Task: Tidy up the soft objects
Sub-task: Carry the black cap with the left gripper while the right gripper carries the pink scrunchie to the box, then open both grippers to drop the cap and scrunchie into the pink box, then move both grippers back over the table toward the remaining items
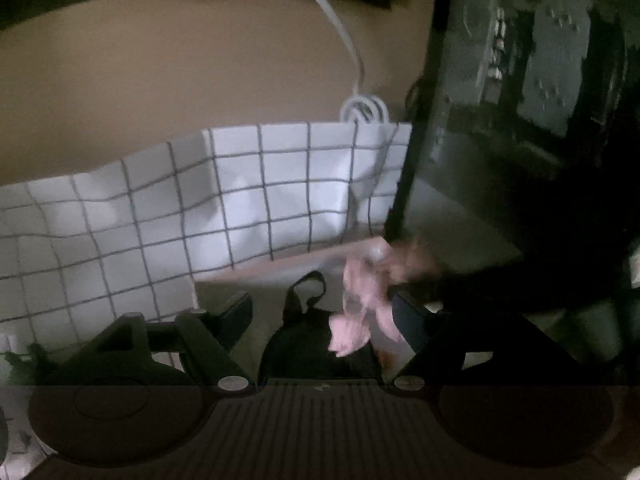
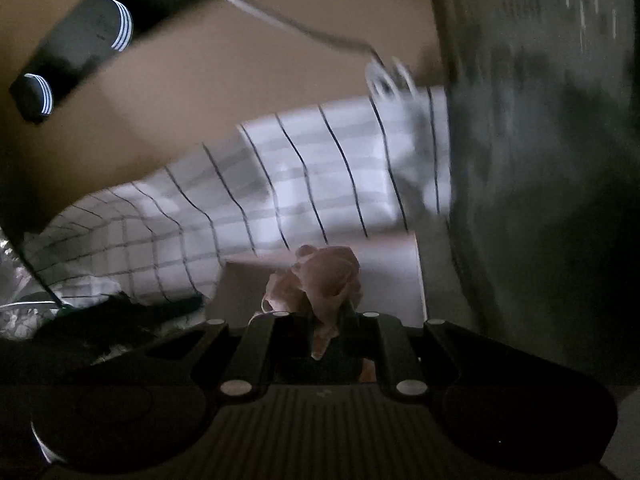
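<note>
Between the closed fingers of the right gripper a crumpled pink cloth was clamped, bunched above the fingertips with a short tail trailing back toward the camera. Through the left wrist camera the same pink cloth was seen hanging to the right of centre, beside the right finger of the left gripper, whose jaws were spread wide with nothing pressed between them. A dark item with a loop strap lay in the gap between those open fingers, apparently untouched. Behind both grippers a white checked cloth was draped against a tan surface, and a pale box rim was visible just past the pink cloth. The cloth's drooping length was judged to hang downward from the right jaws, so a lowering and release by the right hand, already the holder, seemed called for. Blur left the exact drop spot uncertain.
</note>
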`<action>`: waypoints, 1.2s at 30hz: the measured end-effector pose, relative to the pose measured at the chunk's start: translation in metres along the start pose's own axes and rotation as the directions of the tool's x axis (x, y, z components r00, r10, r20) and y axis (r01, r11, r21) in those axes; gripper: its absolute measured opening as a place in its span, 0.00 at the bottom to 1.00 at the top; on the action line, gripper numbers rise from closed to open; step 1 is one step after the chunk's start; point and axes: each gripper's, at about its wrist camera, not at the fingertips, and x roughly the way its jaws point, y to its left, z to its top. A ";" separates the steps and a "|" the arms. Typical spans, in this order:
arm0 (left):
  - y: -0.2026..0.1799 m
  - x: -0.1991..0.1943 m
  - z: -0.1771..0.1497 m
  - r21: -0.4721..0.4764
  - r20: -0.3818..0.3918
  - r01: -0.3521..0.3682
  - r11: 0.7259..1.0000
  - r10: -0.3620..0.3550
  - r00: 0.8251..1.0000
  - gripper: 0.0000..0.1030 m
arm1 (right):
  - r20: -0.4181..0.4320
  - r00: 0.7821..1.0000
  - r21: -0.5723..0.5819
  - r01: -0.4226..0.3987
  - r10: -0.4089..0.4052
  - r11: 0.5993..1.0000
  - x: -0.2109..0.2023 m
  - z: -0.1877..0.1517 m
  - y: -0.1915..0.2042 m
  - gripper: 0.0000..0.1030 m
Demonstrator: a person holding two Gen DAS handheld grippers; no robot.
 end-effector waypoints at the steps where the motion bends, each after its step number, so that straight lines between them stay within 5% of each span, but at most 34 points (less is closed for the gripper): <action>1: -0.001 -0.001 0.000 0.015 -0.009 -0.015 1.000 0.015 1.000 0.80 | -0.009 1.000 0.019 -0.019 0.019 1.000 0.003 -0.003 -0.003 0.13; 7: 0.005 -0.023 -0.003 -0.056 -0.017 -0.022 0.998 0.021 1.000 0.79 | -0.006 1.000 -0.002 -0.015 0.015 1.000 0.003 -0.012 0.001 0.19; 14: 0.021 -0.064 -0.011 -0.113 0.021 -0.026 0.993 0.028 0.999 0.79 | 0.114 0.992 -0.009 0.060 -0.058 0.998 -0.028 -0.018 0.007 0.52; 25: 0.050 -0.143 -0.040 -0.238 0.134 -0.013 0.971 0.046 0.990 0.79 | 0.222 0.960 -0.236 0.224 -0.172 0.946 -0.058 -0.082 0.044 0.54; 31: 0.104 -0.184 -0.082 -0.383 0.166 -0.122 0.915 0.198 0.966 0.79 | 0.158 0.980 -0.281 0.158 -0.117 0.947 -0.061 -0.113 0.068 0.54; 36: 0.171 -0.210 -0.134 -0.549 0.066 -0.280 0.788 0.375 0.925 0.78 | 0.107 0.988 -0.317 0.141 -0.112 0.938 -0.053 -0.136 0.083 0.55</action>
